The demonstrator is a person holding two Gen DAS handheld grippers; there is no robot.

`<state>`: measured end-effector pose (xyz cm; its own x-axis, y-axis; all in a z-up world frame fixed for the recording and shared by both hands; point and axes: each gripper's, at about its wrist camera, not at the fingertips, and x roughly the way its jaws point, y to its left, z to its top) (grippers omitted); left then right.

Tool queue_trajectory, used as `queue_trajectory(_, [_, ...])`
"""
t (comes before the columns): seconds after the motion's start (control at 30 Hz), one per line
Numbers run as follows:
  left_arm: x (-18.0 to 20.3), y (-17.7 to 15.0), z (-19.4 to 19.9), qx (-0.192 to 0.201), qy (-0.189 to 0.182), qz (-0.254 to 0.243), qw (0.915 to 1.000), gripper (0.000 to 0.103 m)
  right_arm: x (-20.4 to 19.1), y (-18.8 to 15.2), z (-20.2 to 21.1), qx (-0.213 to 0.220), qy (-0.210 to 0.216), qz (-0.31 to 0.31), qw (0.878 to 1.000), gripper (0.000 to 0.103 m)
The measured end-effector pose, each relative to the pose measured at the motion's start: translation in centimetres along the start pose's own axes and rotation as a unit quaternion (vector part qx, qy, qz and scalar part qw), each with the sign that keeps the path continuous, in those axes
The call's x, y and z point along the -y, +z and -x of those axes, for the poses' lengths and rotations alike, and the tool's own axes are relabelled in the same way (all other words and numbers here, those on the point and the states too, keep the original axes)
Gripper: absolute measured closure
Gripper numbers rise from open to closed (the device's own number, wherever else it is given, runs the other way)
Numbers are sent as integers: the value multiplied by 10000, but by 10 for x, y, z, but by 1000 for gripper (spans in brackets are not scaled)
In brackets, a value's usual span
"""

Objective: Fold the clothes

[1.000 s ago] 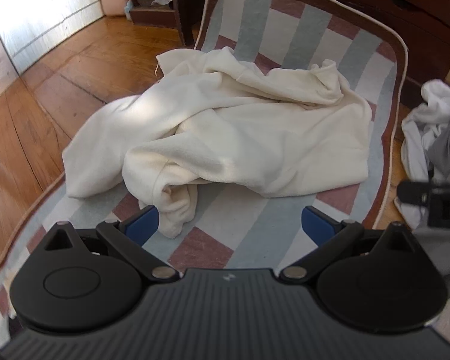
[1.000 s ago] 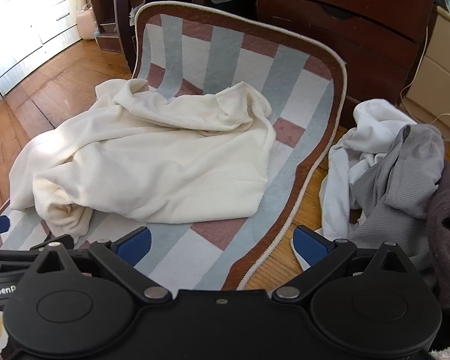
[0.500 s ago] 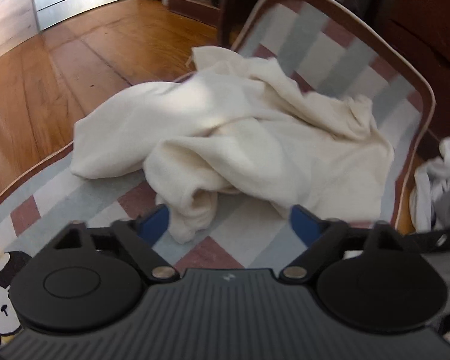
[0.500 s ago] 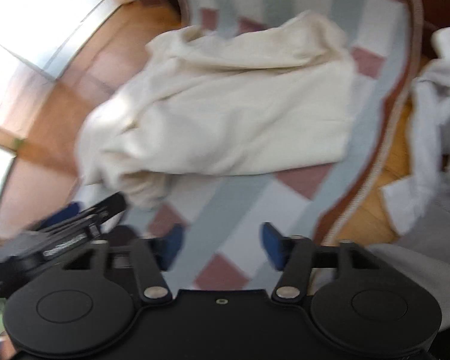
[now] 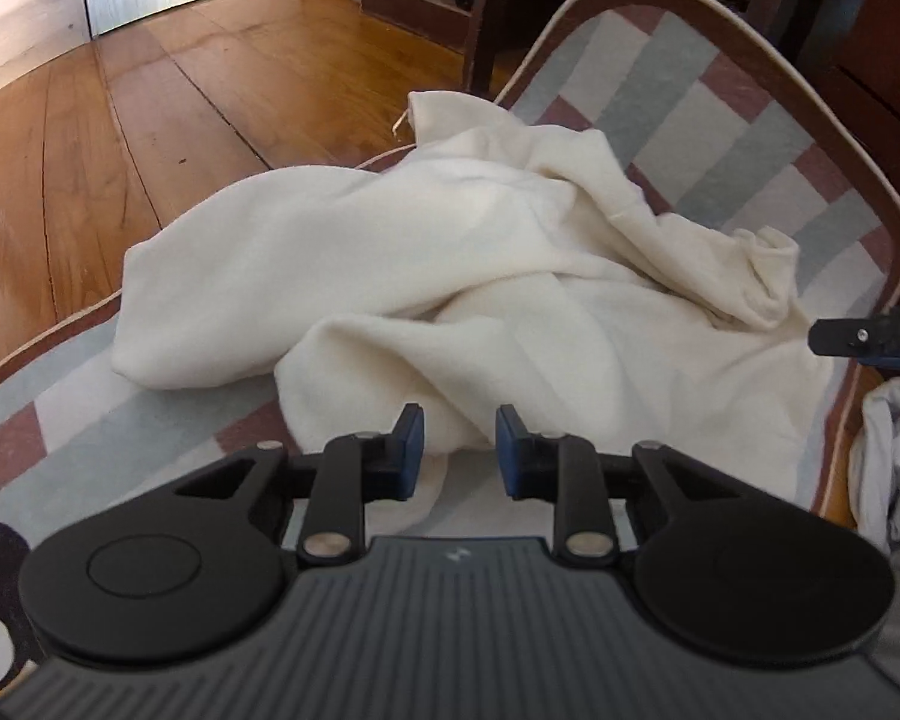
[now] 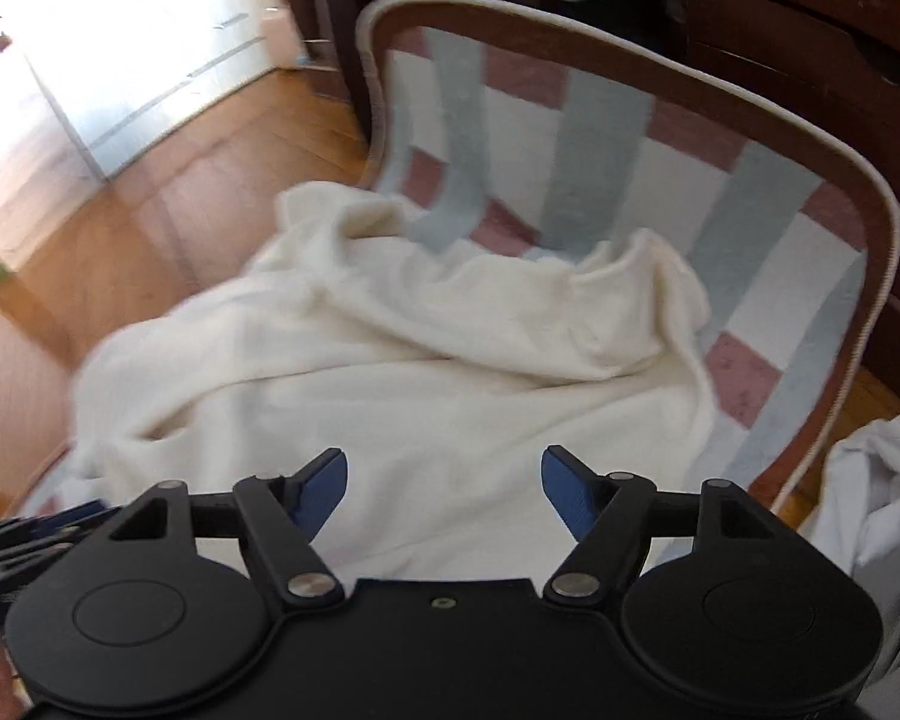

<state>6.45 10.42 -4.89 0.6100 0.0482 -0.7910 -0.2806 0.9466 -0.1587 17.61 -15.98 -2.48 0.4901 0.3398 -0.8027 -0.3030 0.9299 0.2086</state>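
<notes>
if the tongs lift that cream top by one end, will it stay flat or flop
Probably flop: the cream top lies in soft, rumpled folds. It looks fairly thick, so it may hang heavily. Pushed, it would likely bunch up on the striped rug rather than slide.

Garment [image 5: 480, 276] on rug [image 5: 720, 138].
</notes>
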Motion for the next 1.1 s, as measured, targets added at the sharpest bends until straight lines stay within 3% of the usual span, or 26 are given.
queue_trajectory(0.13, [-6, 9, -17, 32, 164, 95, 9998, 91, 10, 6, -20, 185, -189, 401, 9988, 27])
queue_trajectory(0.17, [-8, 10, -20, 40, 201, 125, 9997, 91, 9, 7, -26, 241, -256, 603, 9976, 32])
queue_trajectory(0.2, [-10, 10, -23, 39, 214, 150, 9997, 91, 8, 10, -33, 259, -275, 767, 9963, 40])
queue_trajectory(0.23, [-13, 9, -27, 27, 198, 168, 9997, 91, 8, 12, -41, 249, -281, 915, 9951, 67])
queue_trajectory(0.27, [-17, 7, -31, 21, 186, 238, 9995, 91, 6, 15, -50, 181, -258, 1014, 9943, 86])
queue_trajectory(0.4, [-40, -3, -41, 64, 61, 670, 9977, 90, -3, 22, -80, 262, -212, 1237, 9917, 85])
queue_trajectory(0.43, [-45, -5, -42, 61, -22, 807, 9967, 90, -7, 23, -89, 258, -202, 1320, 9907, 77])
queue_trajectory(0.47, [-47, -5, -43, 91, -94, 890, 9959, 89, -11, 24, -97, 262, -187, 1395, 9897, 63])
queue_trajectory(0.63, [-38, -5, -48, 243, 46, 609, 9978, 77, -31, 20, -129, 412, -192, 1974, 9793, 35])
queue_trajectory(0.73, [-40, -7, -57, 299, -242, 756, 9964, 63, -42, 24, -150, 560, -582, 2284, 9702, 35])
queue_trajectory(0.83, [-42, -10, -68, 231, -260, 759, 9965, 62, -36, 33, -168, 575, -585, 2032, 9757, 38])
queue_trajectory(0.87, [-43, -12, -72, 209, -267, 762, 9965, 61, -32, 36, -173, 564, -519, 1852, 9797, 63])
queue_trajectory(0.9, [-45, -13, -74, 193, -313, 816, 9960, 60, -25, 38, -178, 452, -374, 1542, 9863, 82])
queue_trajectory(0.93, [-47, -14, -76, 176, -362, 875, 9954, 59, -22, 37, -180, 350, -243, 1276, 9909, 88])
queue_trajectory(1.0, [-57, -15, -79, 167, -606, 1272, 9899, 55, -19, 32, -177, 343, -130, 1028, 9940, 88])
queue_trajectory(1.1, [-71, -16, -79, 163, -982, 1844, 9778, 54, -24, 26, -166, 223, 124, 1127, 9933, 88])
